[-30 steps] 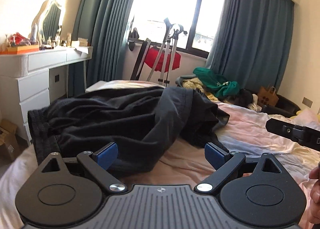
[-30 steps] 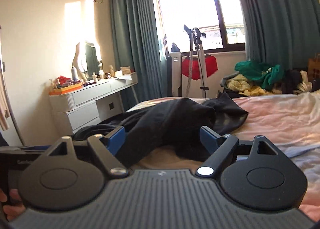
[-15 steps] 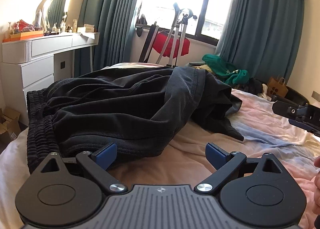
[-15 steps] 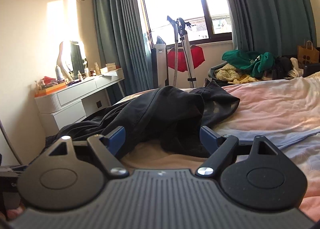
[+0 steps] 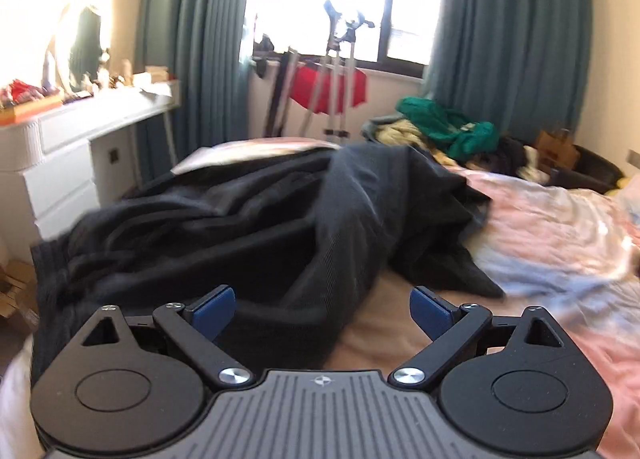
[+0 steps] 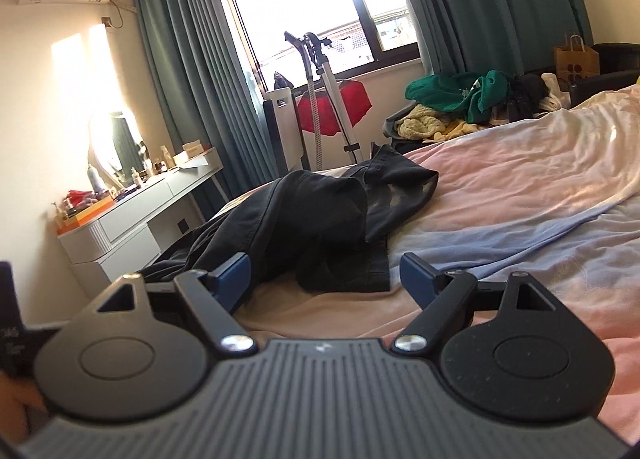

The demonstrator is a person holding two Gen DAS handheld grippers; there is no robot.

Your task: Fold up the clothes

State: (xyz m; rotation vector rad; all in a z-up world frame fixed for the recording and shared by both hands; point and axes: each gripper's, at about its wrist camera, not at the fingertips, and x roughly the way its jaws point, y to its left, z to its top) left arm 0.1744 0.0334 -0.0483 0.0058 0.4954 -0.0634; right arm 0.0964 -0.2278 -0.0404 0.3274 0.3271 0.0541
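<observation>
The dark trousers (image 5: pixel 248 227) lie crumpled near the bed's (image 5: pixel 560 243) left edge. The left gripper (image 5: pixel 322 309) and right gripper (image 6: pixel 325 277) are both wide apart, holding nothing.

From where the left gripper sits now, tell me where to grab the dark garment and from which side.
Grip the thick near hem of the dark garment, coming in low and straight ahead along the bedsheet. That edge lies rolled up off the sheet, right between the open fingers of the left gripper, so it probably pinches cleanly.
</observation>
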